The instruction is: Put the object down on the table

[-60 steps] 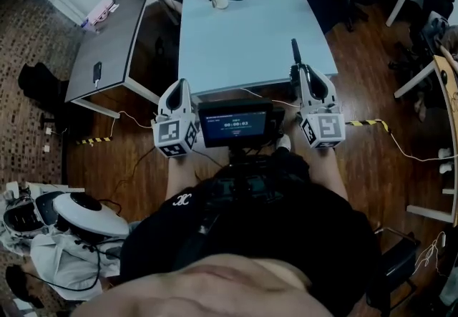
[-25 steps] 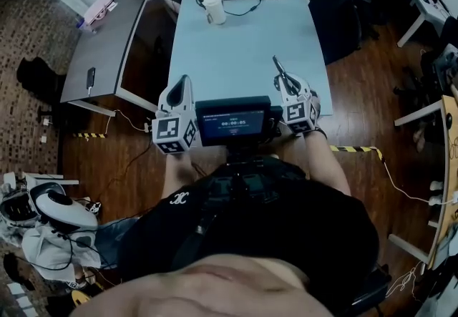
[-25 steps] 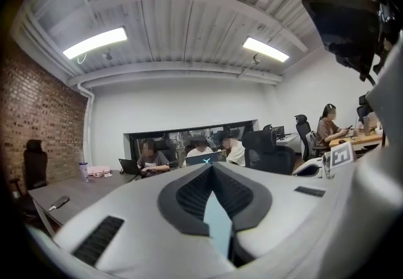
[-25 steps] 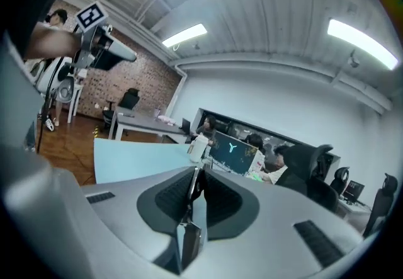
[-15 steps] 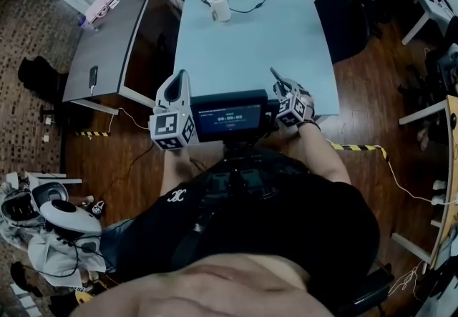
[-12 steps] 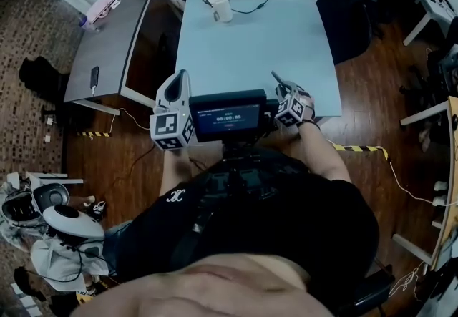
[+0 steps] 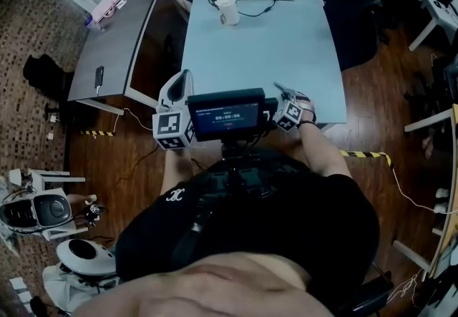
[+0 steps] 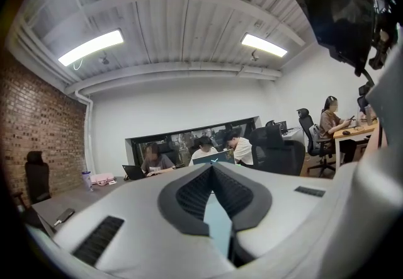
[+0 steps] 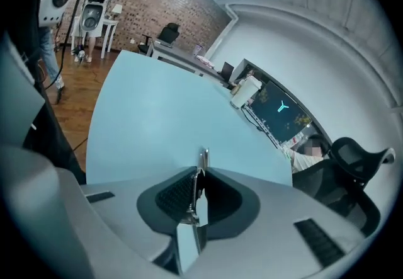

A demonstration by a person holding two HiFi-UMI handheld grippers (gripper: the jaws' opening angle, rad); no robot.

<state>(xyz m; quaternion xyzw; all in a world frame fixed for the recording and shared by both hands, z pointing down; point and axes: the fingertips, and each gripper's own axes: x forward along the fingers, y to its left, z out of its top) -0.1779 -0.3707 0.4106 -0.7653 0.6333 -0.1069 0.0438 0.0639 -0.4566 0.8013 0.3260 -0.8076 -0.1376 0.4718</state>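
Pale blue table (image 7: 272,44), right gripper (image 9: 200,174) fingers clamped on thin metal object (image 9: 203,158), left gripper (image 8: 212,168) fingers closed, empty

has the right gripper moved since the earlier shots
Yes. Against the table, the right gripper has come forward: earlier it hung mostly short of the near edge, now it reaches over that edge, tilted left.

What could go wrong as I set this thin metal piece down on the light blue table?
1. The right claw pinches the thin metal piece by a narrow edge only, so it may pivot or slip before touching down.
2. In the head view the claw sits close to the near edge of the table; released there, the piece could slide off onto the wooden floor.
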